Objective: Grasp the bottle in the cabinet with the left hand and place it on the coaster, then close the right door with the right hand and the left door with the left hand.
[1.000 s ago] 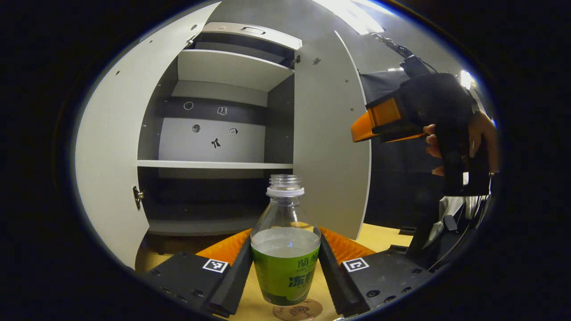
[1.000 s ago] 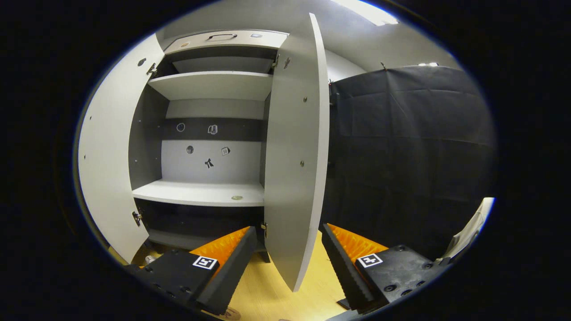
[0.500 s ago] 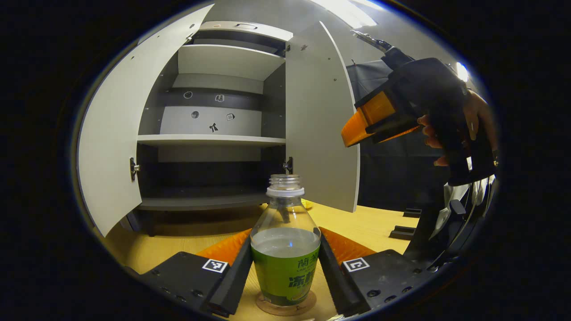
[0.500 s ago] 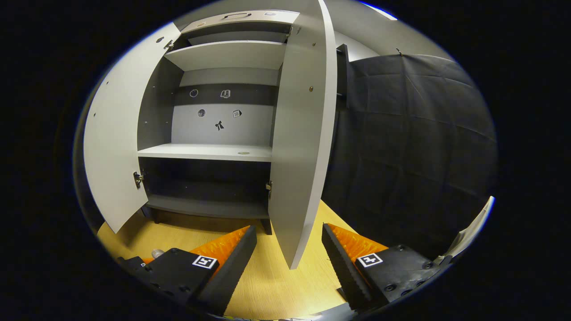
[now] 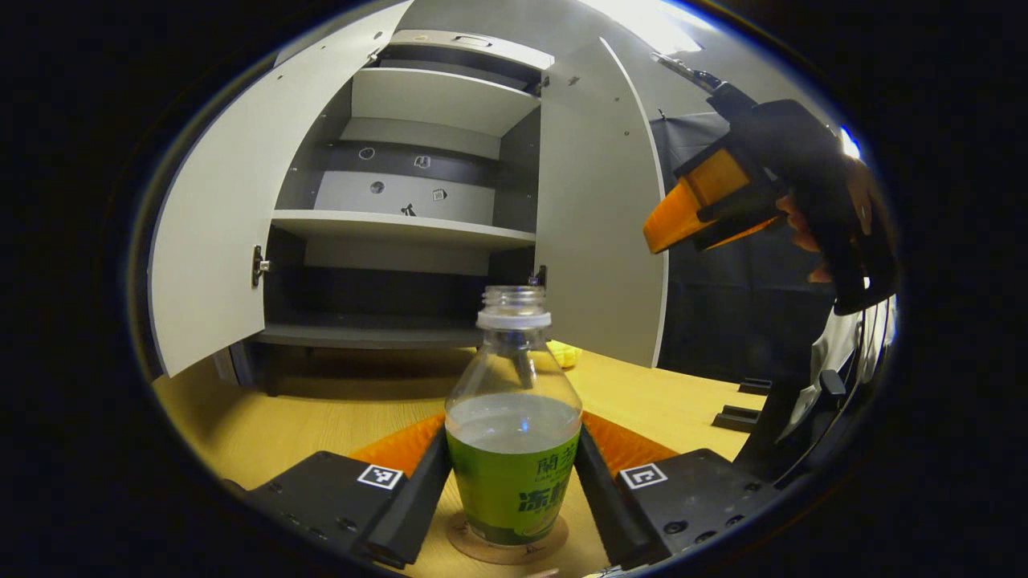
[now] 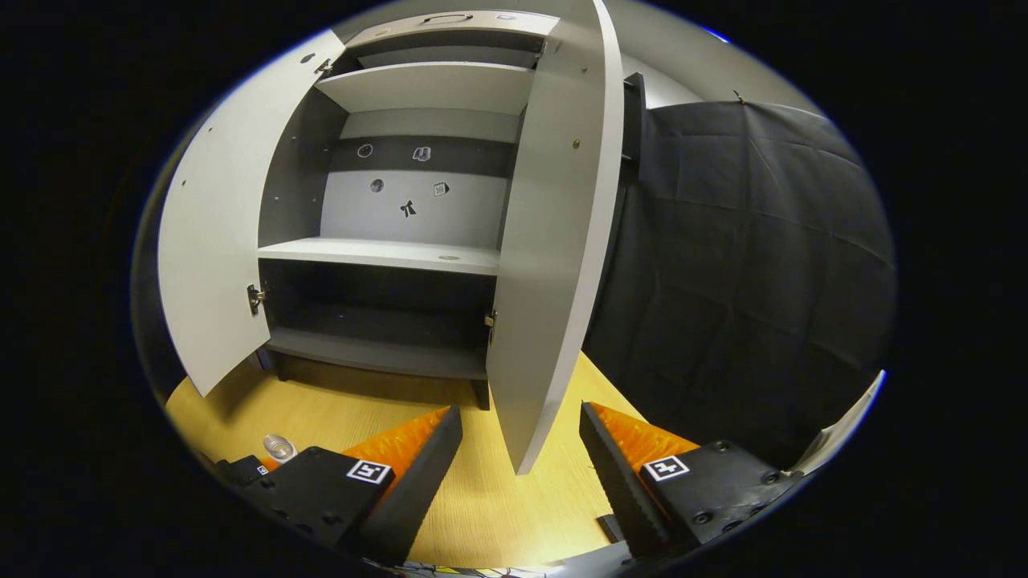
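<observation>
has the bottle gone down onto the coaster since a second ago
Yes. The bottle now sits lower, on the coaster on the table; earlier it was above the coaster. The left gripper is shut on it.

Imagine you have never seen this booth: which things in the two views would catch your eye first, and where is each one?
First comes the bottle with its green label, close up between the left gripper fingers, standing on the round coaster on the wooden table. Behind it the grey cabinet gapes, both doors swung wide. In the right gripper view the right door juts edge-on just ahead of the open right gripper.
</observation>
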